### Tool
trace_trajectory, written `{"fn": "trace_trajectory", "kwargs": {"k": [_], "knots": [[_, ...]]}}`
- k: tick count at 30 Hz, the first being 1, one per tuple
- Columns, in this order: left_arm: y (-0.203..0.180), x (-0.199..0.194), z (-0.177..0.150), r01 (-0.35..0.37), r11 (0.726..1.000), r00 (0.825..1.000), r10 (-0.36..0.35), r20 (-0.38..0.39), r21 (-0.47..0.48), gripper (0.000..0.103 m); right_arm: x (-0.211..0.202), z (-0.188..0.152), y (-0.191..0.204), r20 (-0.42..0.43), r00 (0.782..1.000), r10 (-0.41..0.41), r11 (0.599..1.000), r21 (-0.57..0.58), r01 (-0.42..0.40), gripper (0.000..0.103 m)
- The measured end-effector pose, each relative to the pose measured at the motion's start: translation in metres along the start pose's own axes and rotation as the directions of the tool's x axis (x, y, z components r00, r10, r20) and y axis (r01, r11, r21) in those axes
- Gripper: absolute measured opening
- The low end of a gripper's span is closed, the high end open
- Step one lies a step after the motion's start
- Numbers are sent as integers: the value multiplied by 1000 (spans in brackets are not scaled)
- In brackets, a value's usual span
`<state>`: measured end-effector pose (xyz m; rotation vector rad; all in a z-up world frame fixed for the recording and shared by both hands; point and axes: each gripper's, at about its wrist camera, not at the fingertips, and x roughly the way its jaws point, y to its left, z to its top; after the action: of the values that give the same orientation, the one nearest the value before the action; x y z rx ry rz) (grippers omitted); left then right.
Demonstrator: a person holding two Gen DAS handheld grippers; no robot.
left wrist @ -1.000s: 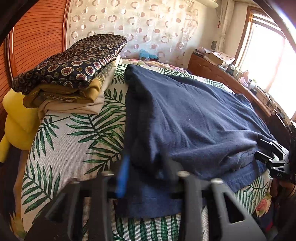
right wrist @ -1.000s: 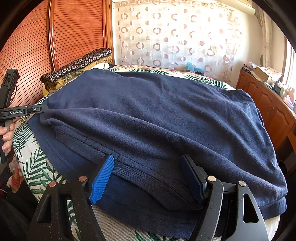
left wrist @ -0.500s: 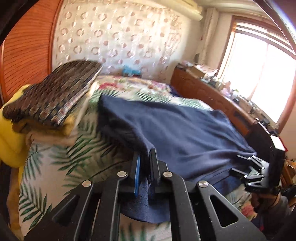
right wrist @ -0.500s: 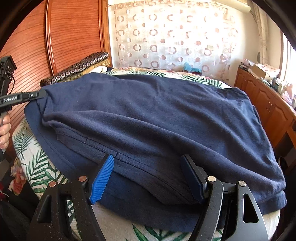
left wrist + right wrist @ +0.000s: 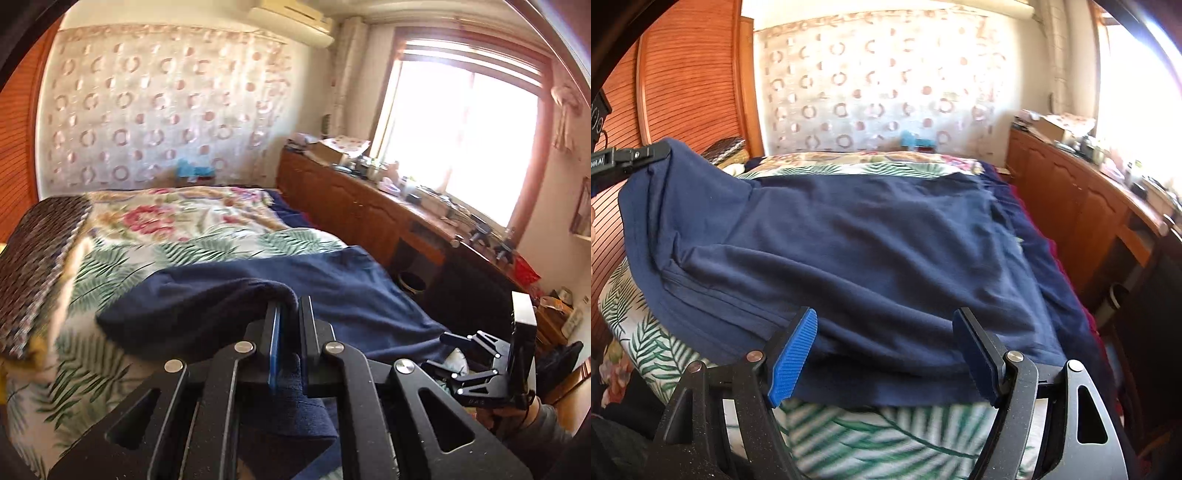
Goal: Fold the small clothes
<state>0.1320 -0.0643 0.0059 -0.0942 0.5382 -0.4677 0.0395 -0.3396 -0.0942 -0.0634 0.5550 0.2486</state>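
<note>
My left claw (image 5: pixel 287 314) is closed on a corner of the navy garment (image 5: pixel 871 251) and lifts it above the bed (image 5: pixel 868 435). My right claw (image 5: pixel 886 354) stands wide at the near hem, gripping nothing. I judge the fold barely begun; most cloth lies flat.

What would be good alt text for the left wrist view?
The left gripper, jaws shut, lifts a corner of a navy garment off a leaf-print bed. The right gripper waits at the far edge.
</note>
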Motion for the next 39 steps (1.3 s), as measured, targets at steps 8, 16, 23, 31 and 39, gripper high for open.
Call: {"fn": "trace_trajectory", "kwargs": {"k": [8, 16, 23, 31, 39], "knots": [[-53, 26, 30, 85, 993, 996, -85, -6, 79, 9, -26, -10, -14, 19, 999, -28, 998, 63, 26, 78], [-108, 51, 49, 165, 972, 986, -161, -36, 164, 9, -40, -18, -14, 21, 999, -40, 993, 108, 38, 78], [-139, 75, 54, 224, 956, 974, -212, -80, 189, 9, -50, -19, -21, 34, 999, -38, 990, 136, 33, 78], [-148, 92, 38, 213, 954, 972, -186, -141, 209, 10, -45, -19, -29, 34, 999, -37, 989, 146, 32, 78], [-130, 63, 33, 187, 952, 981, -167, -100, 242, 49, -45, -16, -30, 34, 998, -46, 988, 147, 40, 78]]}}
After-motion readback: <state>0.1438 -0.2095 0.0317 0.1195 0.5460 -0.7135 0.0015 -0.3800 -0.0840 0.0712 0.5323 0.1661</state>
